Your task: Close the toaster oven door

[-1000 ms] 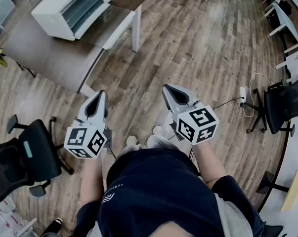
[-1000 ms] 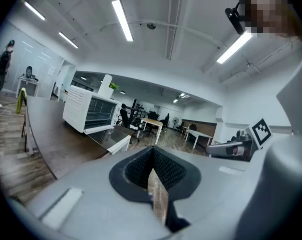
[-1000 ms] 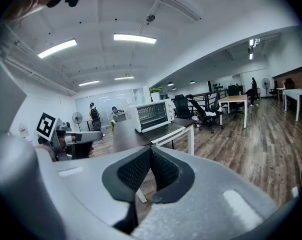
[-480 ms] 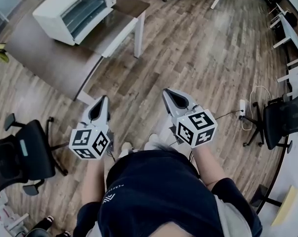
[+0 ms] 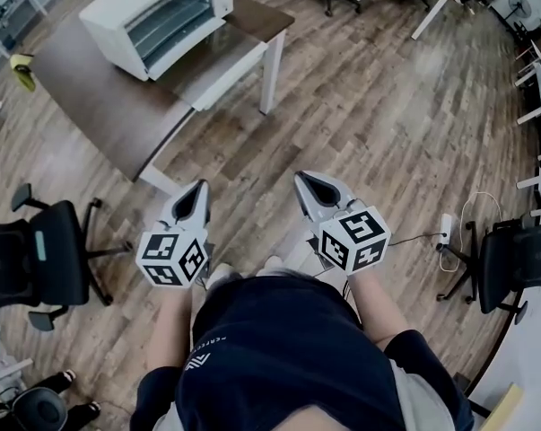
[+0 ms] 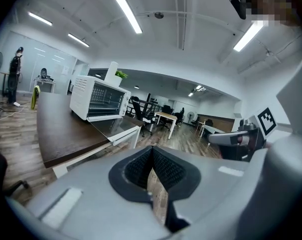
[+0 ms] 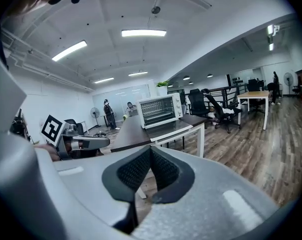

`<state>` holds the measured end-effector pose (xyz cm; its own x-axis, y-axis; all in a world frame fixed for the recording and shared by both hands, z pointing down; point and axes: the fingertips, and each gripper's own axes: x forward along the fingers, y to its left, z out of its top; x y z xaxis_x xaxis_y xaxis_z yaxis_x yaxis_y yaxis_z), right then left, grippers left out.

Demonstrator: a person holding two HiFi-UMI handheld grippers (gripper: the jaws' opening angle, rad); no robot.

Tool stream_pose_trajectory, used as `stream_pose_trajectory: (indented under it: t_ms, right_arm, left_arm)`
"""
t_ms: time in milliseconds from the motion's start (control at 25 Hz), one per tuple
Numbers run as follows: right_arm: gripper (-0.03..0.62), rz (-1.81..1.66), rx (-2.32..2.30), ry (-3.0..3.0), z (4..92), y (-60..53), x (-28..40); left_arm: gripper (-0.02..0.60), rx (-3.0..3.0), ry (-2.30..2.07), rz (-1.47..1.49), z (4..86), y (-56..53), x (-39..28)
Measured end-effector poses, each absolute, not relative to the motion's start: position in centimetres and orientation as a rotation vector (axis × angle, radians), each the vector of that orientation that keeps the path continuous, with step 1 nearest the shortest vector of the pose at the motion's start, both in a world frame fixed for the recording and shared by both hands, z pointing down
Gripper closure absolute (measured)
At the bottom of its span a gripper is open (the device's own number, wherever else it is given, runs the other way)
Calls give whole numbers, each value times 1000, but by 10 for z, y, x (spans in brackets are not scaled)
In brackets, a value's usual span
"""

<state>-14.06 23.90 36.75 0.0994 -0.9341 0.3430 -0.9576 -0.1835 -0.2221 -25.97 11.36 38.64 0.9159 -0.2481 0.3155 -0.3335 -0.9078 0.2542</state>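
I hold two grippers: left gripper (image 5: 198,188) jaws closing together on nothing, right gripper (image 5: 301,179) pressed shut, empty. One toaster oven (image 5: 158,12) stands well ahead-left on one table (image 5: 100,101), its door (image 5: 214,59) seemingly folded down open

White toaster oven (image 5: 158,12), door (image 5: 209,61) open

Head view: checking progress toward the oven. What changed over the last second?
The person moved: oven and table slid right in view, slightly nearer. Nothing grasped or released. Door stays open; right gripper shut, left gripper closing its last bit, both empty.
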Motion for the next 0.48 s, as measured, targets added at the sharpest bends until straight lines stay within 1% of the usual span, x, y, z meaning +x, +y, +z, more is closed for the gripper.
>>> stream_pose_trajectory:
  t_ms: [480]
  right_arm:
    - [589, 667, 2158, -2048, 404, 226, -120]
  left_arm:
    - [565, 2768, -579, 467, 403, 117, -255]
